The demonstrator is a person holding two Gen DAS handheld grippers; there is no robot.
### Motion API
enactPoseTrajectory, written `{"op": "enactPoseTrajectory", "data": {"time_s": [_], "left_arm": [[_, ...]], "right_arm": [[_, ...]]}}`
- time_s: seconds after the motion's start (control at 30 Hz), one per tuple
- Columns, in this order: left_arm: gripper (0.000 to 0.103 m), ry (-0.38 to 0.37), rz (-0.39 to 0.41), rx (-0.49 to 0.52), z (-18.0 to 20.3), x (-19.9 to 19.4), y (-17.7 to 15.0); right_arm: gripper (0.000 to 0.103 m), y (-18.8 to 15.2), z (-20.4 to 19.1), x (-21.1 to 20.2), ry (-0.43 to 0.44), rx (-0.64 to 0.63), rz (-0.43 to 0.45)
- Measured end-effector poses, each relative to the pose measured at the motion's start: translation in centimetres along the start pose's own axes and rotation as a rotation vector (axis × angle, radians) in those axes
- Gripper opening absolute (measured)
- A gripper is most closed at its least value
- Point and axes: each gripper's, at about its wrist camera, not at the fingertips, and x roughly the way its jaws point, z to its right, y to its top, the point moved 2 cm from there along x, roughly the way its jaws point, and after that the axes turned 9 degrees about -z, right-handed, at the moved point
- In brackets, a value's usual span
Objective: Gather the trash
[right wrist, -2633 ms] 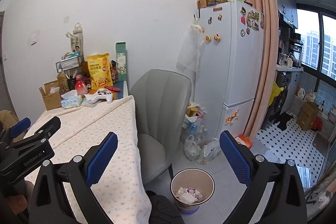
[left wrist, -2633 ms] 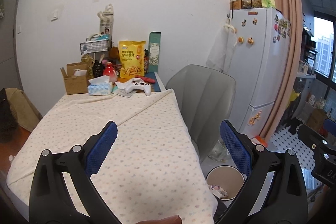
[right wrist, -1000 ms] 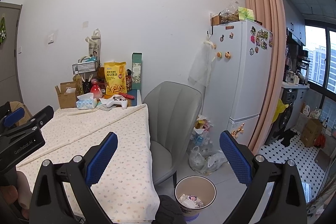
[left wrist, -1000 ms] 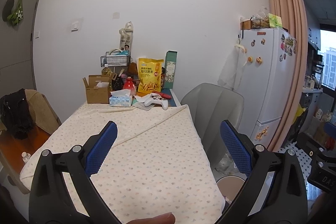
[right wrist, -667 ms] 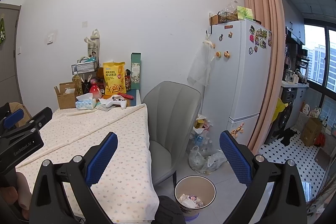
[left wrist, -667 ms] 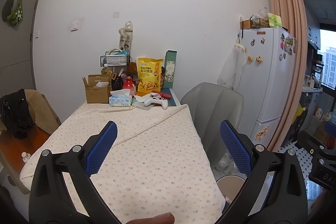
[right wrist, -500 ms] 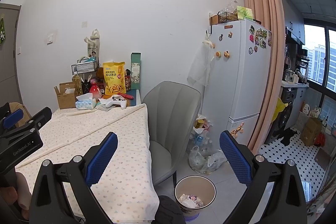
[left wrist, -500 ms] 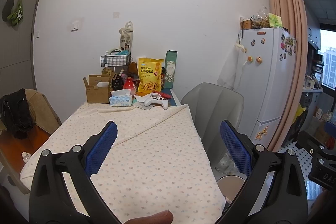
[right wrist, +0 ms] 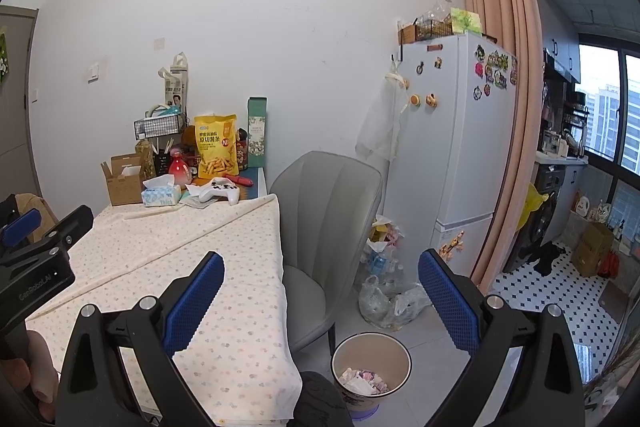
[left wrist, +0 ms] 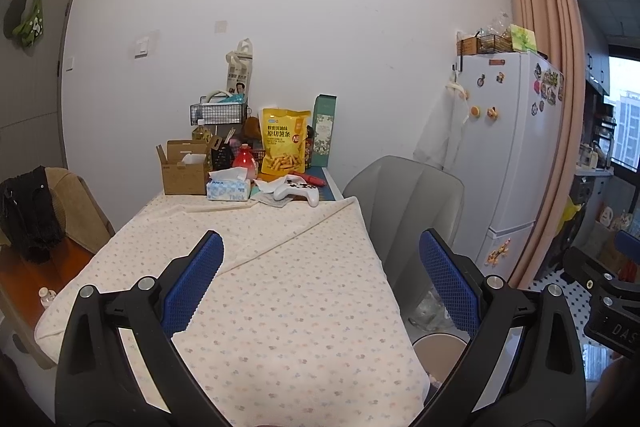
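My left gripper [left wrist: 320, 287] is open and empty, held above the near part of the table's flowered cloth [left wrist: 296, 307]. My right gripper [right wrist: 318, 299] is open and empty, held off the table's right edge above the floor. A round beige trash bin [right wrist: 370, 367] stands on the floor by the table's corner with crumpled paper scraps [right wrist: 360, 383] inside; only its rim [left wrist: 436, 345] shows in the left wrist view. Crumpled white paper [left wrist: 272, 185] lies at the table's far end beside a white game controller [left wrist: 298, 191].
A tissue box [left wrist: 228, 189], a cardboard box [left wrist: 184, 173], a yellow snack bag [left wrist: 285, 139] and a wire basket [left wrist: 218, 113] crowd the far end. A grey chair [right wrist: 328, 211] stands right of the table, a white fridge [right wrist: 452, 155] and plastic bags [right wrist: 384, 299] behind it.
Both grippers rose and tilted up since 2.6 s ago, then held almost still over the last second. Both stayed open and empty.
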Motion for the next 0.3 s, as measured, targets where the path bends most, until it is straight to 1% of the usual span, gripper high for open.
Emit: {"op": "enactPoseTrajectory", "data": {"time_s": [0.13,0.3], "left_arm": [[0.097,0.000,-0.023,-0.011,-0.1,0.7,-0.2],[0.097,0.001,-0.025,-0.022,-0.6,0.9,-0.5]], "right_arm": [[0.095,-0.2,-0.3,0.9,0.001,-0.003,-0.013],[0.095,-0.6,-0.9,1.5,-0.001,-0.011,-0.025]]}}
